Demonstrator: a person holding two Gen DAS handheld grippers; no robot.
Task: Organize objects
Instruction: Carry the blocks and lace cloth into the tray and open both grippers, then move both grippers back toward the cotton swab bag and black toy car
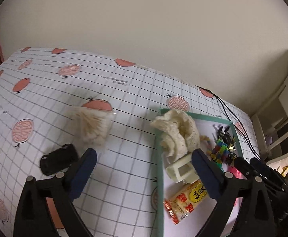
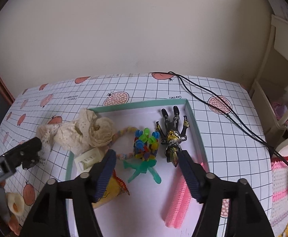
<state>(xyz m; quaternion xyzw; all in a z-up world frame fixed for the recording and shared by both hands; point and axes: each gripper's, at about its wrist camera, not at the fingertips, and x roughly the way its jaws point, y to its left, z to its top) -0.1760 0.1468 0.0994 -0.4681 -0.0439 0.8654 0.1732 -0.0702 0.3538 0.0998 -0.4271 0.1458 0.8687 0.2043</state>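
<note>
Left gripper (image 1: 144,160) spread wide, empty, hovering over the tablecloth (image 1: 124,102) at the tray's (image 1: 159,177) left wall. Right gripper (image 2: 147,158) wide open too, nothing between its fingers, above the tray floor. Inside the tray: cream lace cloth (image 2: 84,134) draped over the left rim, toy figure (image 2: 172,134) near the far right corner, colourful clips (image 2: 146,146), pink comb (image 2: 178,203), snack packet (image 1: 185,201). Out on the tablecloth: box of cotton swabs (image 1: 93,126), black toy car (image 1: 59,159).

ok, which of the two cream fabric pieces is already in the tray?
The lacy cream cloth, draped over the tray's left rim. The ribbed cream piece lies out on the tablecloth.
</note>
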